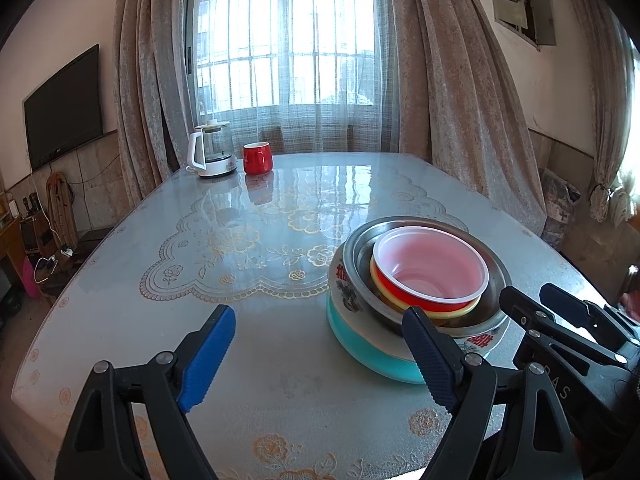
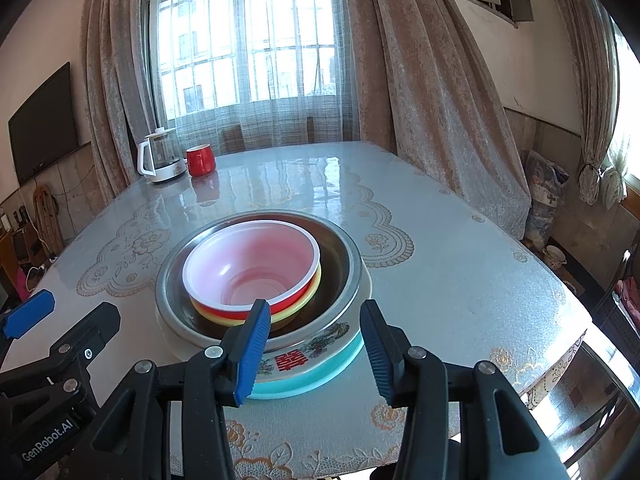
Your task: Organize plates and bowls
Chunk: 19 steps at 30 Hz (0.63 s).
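A stack of dishes stands on the table near its front edge. From the bottom: a teal plate (image 2: pixel 304 382), a white plate with red characters (image 2: pixel 316 350), a steel bowl (image 2: pixel 348 272), a yellow bowl (image 2: pixel 308 294) and a red bowl with a white inside (image 2: pixel 252 264) on top. The stack also shows in the left wrist view (image 1: pixel 420 276). My right gripper (image 2: pixel 316 348) is open and empty, just in front of the stack's near rim. My left gripper (image 1: pixel 320 356) is open and empty, to the left of the stack. The right gripper shows at the right of that view (image 1: pixel 536 300).
A glass kettle with a white handle (image 1: pixel 210 152) and a red mug (image 1: pixel 257 158) stand at the table's far left corner. The glass-topped table (image 1: pixel 256 240) has a lace-pattern cover. Curtains and a window lie behind it. The table's right edge (image 2: pixel 576 344) drops to the floor.
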{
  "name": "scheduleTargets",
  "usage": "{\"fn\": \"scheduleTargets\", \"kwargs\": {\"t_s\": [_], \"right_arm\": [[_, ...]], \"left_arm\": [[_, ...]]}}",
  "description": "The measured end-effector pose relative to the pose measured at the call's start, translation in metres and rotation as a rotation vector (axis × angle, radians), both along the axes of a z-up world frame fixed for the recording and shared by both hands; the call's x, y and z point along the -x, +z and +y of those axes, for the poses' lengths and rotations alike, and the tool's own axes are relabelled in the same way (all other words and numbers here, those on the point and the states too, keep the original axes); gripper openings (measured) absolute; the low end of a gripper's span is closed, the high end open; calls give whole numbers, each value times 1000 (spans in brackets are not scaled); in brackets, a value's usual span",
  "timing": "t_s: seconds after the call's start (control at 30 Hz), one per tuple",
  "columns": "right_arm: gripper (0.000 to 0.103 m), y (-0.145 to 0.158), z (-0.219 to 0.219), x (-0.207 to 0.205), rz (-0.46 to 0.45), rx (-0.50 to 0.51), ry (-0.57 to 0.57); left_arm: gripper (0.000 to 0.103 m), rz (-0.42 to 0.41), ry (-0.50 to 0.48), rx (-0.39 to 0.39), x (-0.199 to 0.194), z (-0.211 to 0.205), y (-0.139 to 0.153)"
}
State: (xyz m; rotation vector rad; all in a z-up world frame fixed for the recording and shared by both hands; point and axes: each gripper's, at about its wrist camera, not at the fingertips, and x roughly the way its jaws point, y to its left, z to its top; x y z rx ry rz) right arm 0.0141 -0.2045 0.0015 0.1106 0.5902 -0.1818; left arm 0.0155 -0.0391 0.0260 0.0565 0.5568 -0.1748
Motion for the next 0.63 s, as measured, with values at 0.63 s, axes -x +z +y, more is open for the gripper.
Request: {"fn": "scheduleTargets", "kwargs": {"t_s": [0.63], "right_arm": [[47, -1, 1, -1, -3, 8, 5]], "left_arm": [[84, 3, 0, 20, -1, 3, -1]]}}
